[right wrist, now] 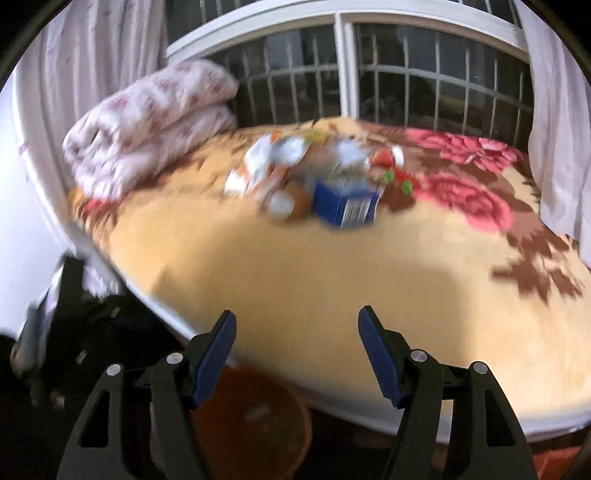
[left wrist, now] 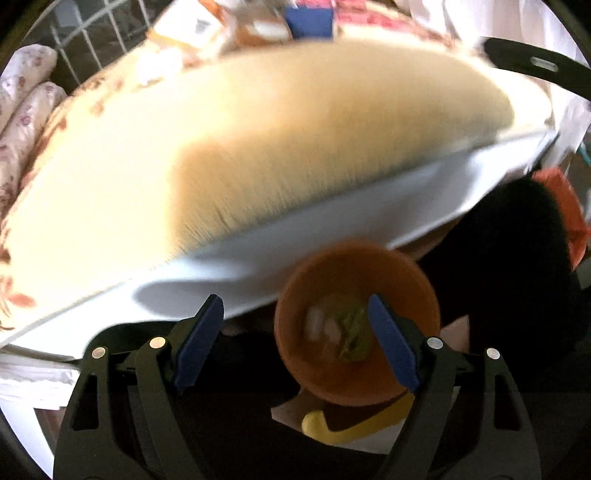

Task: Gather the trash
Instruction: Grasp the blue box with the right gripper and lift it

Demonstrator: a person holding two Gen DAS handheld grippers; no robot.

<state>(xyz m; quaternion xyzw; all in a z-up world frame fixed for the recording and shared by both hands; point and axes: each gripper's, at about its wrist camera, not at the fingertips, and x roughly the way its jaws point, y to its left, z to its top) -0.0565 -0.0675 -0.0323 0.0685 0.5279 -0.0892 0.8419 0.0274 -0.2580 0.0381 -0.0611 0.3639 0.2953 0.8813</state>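
An orange bin (left wrist: 356, 325) stands on the floor beside the bed, with green and white scraps (left wrist: 351, 328) lying inside it. My left gripper (left wrist: 297, 339) hangs open above the bin's left rim, nothing between its blue pads. My right gripper (right wrist: 297, 354) is open and empty too, over the near edge of the bed; the same bin (right wrist: 255, 421) shows dimly below it. Further back on the blanket lies a blurred heap of trash (right wrist: 291, 173): white and orange wrappers and a blue box (right wrist: 347, 205). The blue box (left wrist: 310, 20) also shows at the top of the left wrist view.
The bed carries a yellow blanket (right wrist: 332, 266) with red flowers. A folded floral quilt (right wrist: 147, 122) lies at its far left, before a barred window (right wrist: 424, 81). A yellow object (left wrist: 340, 428) lies on the floor by the bin. Dark floor lies beside the bed.
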